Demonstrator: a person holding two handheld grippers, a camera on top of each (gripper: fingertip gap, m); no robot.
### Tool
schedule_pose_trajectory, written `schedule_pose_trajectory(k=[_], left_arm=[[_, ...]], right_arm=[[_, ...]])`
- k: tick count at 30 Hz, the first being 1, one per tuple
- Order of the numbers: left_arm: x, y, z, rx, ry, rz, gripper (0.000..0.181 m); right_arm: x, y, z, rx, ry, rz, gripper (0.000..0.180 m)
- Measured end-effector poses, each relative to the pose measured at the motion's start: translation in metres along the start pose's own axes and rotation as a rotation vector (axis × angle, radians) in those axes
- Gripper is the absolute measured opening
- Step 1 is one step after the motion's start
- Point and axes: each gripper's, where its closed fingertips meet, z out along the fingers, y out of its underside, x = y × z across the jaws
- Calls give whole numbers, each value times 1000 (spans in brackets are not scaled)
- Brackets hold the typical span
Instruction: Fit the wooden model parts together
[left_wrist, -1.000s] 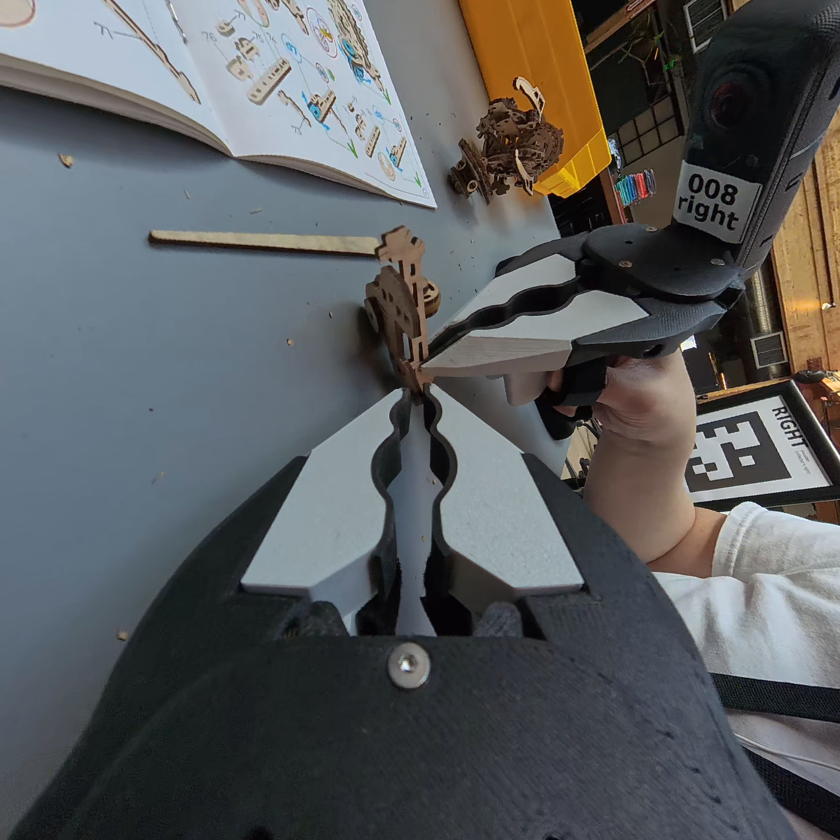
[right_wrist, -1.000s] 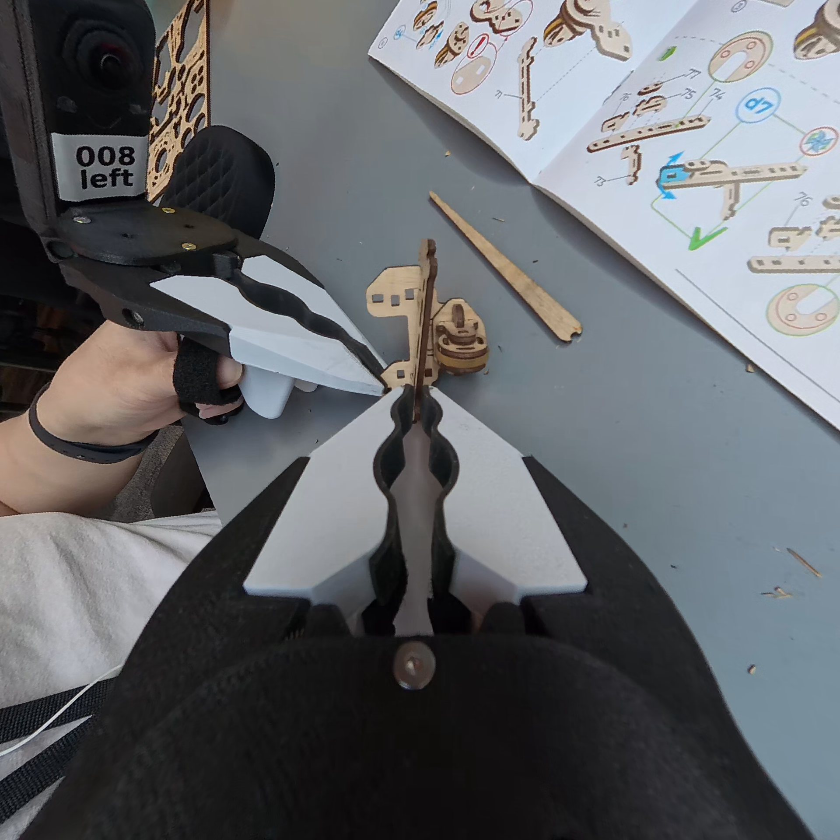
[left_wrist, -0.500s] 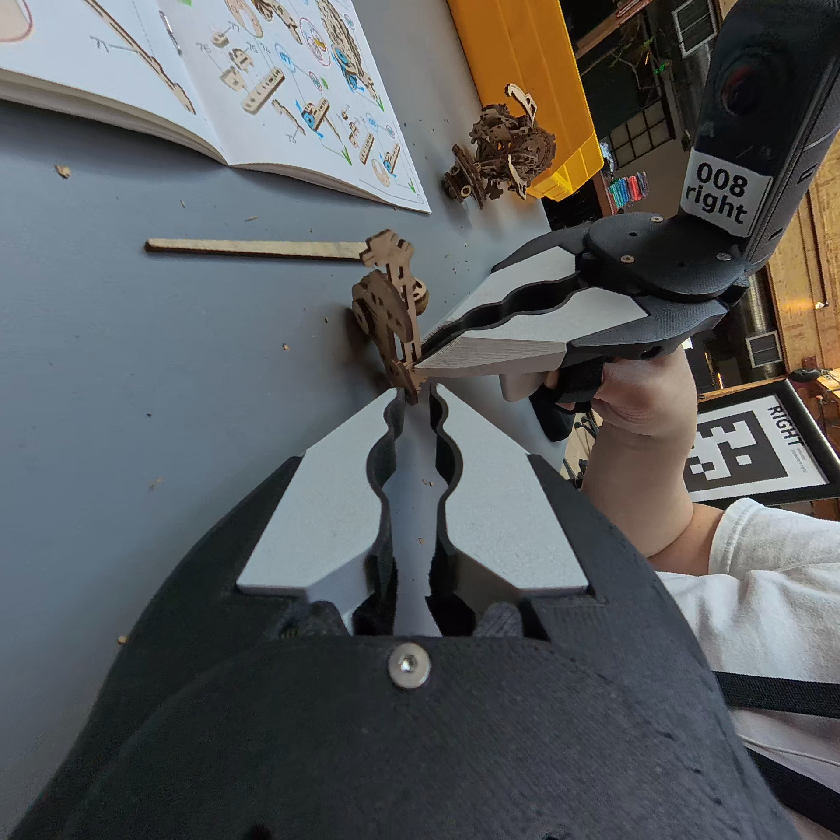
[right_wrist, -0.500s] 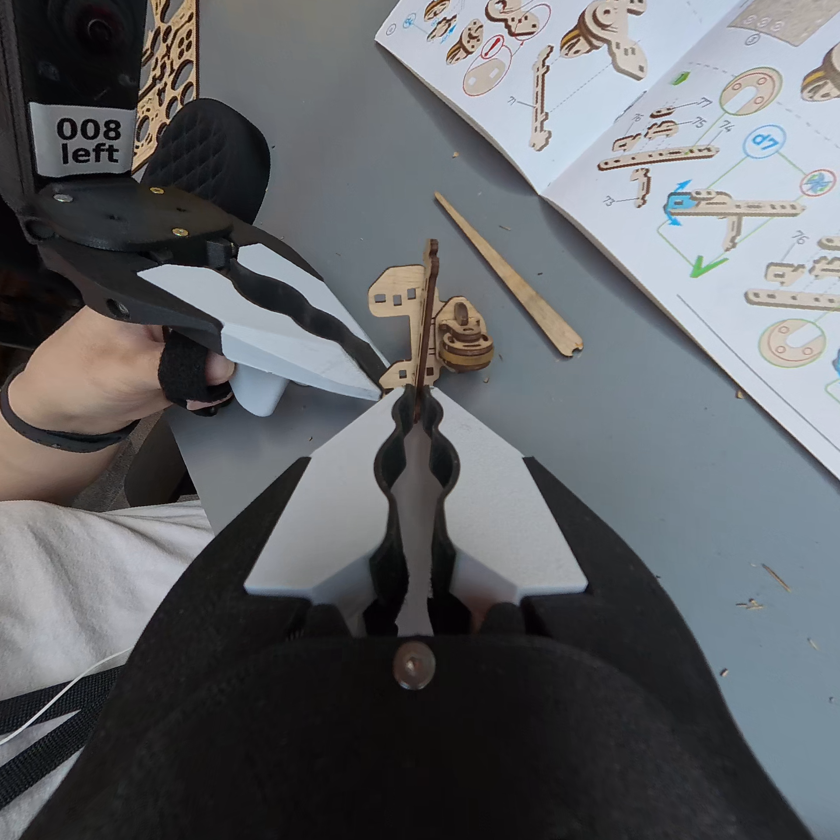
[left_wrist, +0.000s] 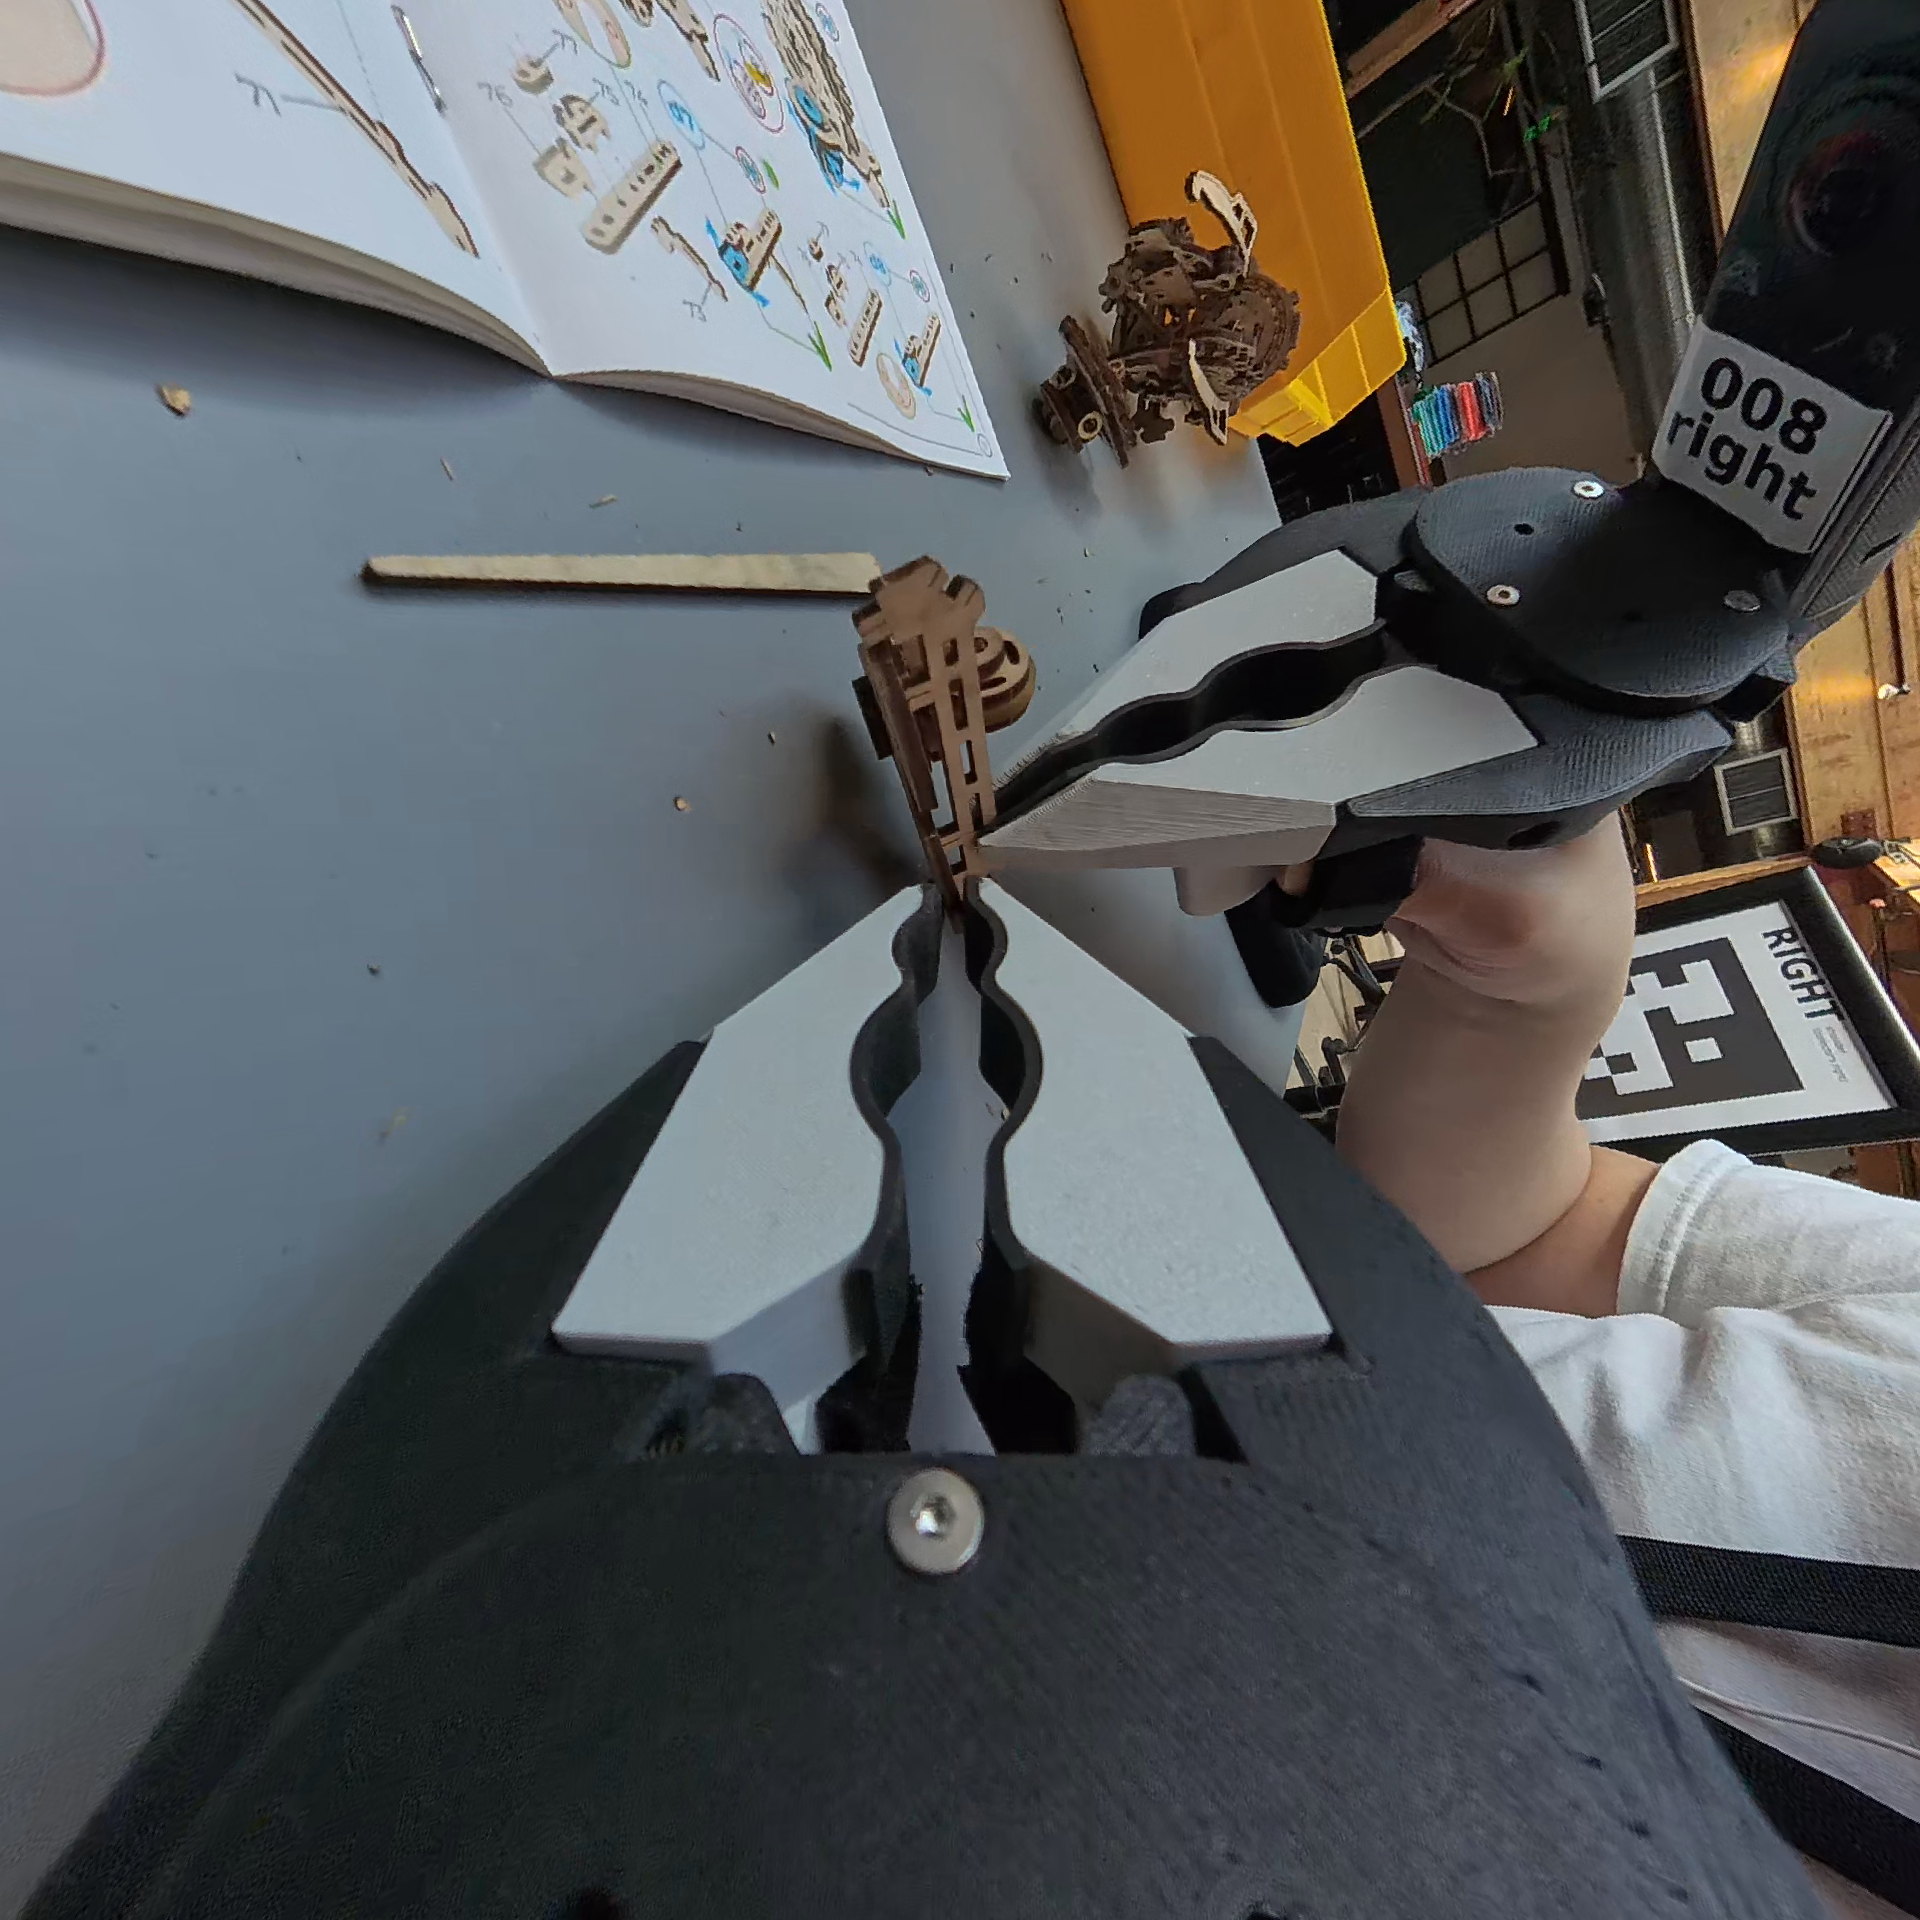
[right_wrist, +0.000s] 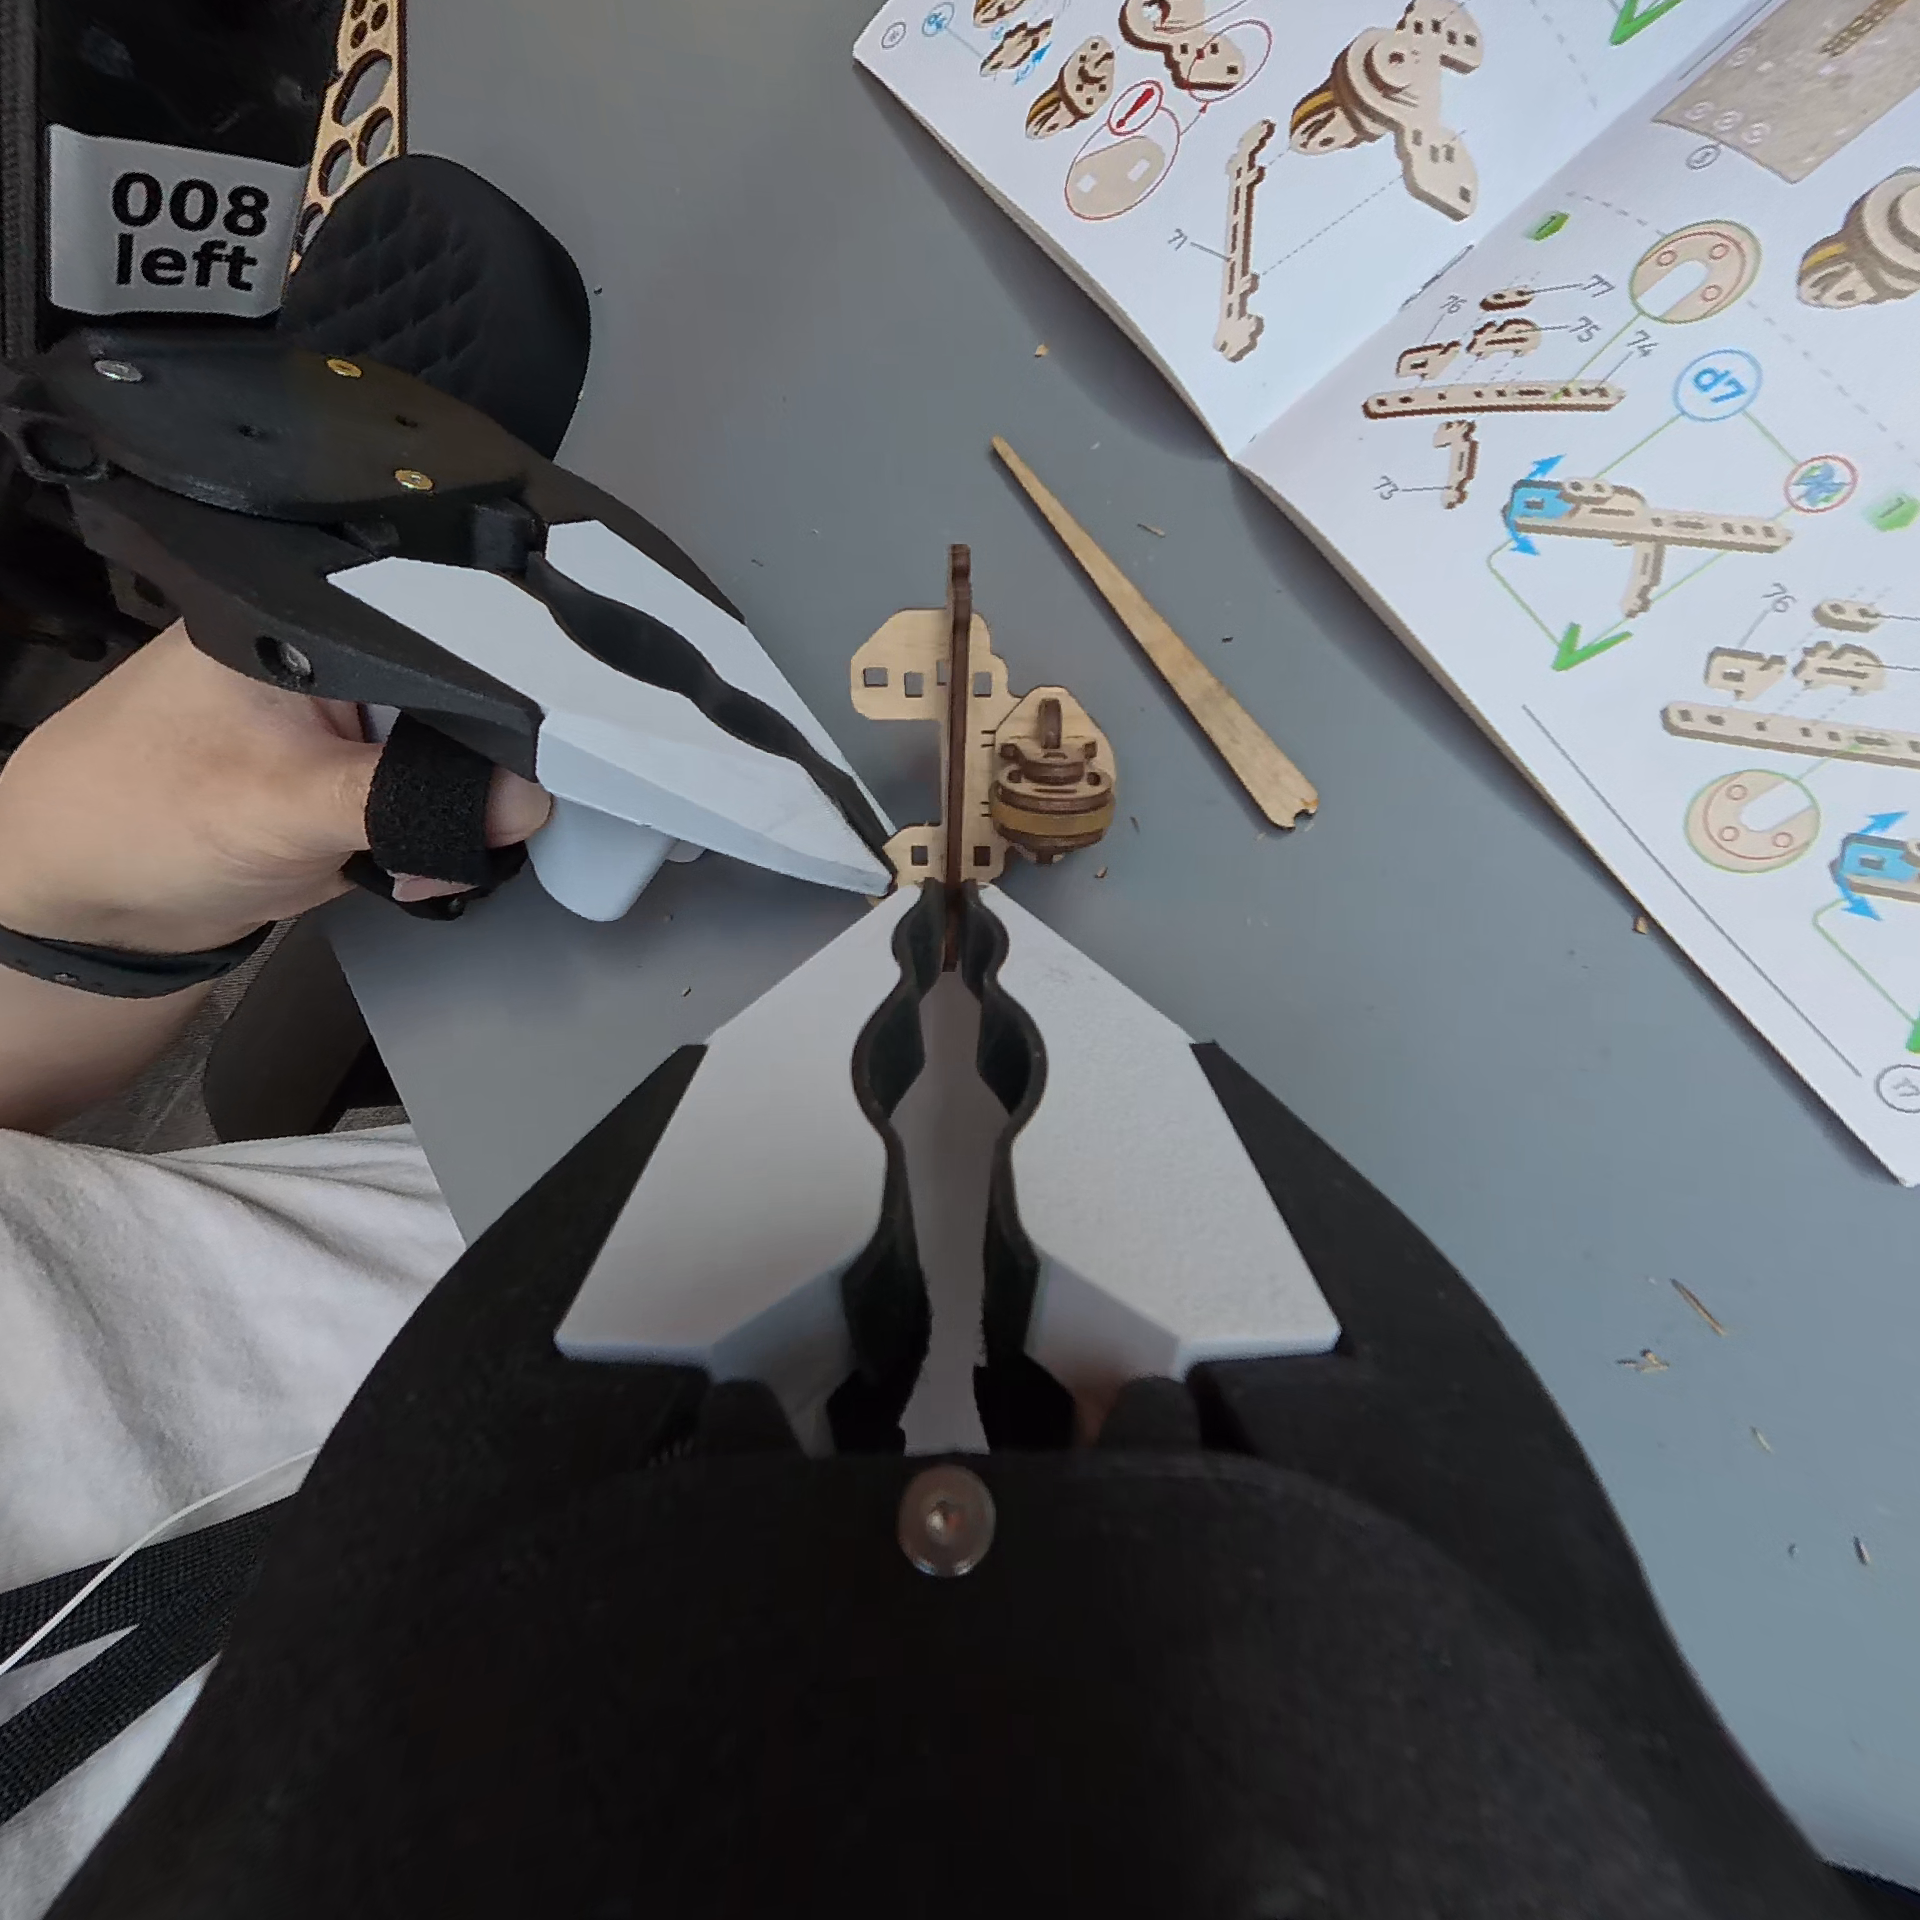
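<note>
A small wooden assembly (left_wrist: 925, 707) is held just above the grey table (left_wrist: 312, 883). In the right wrist view it is a pale slotted plate (right_wrist: 904, 675) crossed by a thin dark plate (right_wrist: 956, 665) seen edge-on. A round stacked piece (right_wrist: 1049, 790) sits on its right side. My right gripper (right_wrist: 940, 914) is shut on the near end of the dark plate. My left gripper (left_wrist: 951, 904) is shut on the assembly's lower corner. Its tips come in from the left in the right wrist view (right_wrist: 883, 878). The right gripper (left_wrist: 987, 826) meets it from the right.
An open instruction booklet (right_wrist: 1507, 312) lies at the back. A tapered wooden stick (right_wrist: 1153, 644) lies just beyond the assembly. A built wooden model (left_wrist: 1174, 322) stands by a yellow bin (left_wrist: 1226, 135). A cut-out wooden sheet (right_wrist: 353, 135) is at far left. Wood crumbs dot the table. Only a small space, under 4 cm, lies between the two pairs of fingers. The tapered wooden stick (right_wrist: 1153, 644) is about equally far from each gripper, around 6 cm. It turns up in the left wrist view (left_wrist: 737, 586) as well.
The left gripper's jaws parted slightly half a second ago and have closed again on the assembly's corner. The assembly has turned a little; the right gripper has kept its hold.
</note>
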Motion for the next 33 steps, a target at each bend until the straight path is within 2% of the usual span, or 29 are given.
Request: schedule_pose_trajectory(k=[10, 15, 20, 27, 33], left_arm=[[0, -1, 0, -8, 24, -40, 3], [5, -2, 0, -10, 54, -54, 14], [-1, -1, 2, -17, 7, -44, 3], [2, 0, 5, -43, 34, -12, 4], [3, 3, 3, -69, 62, -16, 2]], right_arm=[[1, 0, 2, -47, 2, -2, 2], [2, 0, 2, -48, 0, 8, 2], [2, 0, 3, -50, 2, 10, 2], [4, 1, 1, -45, -1, 10, 2], [1, 3, -2, -79, 20, -71, 2]])
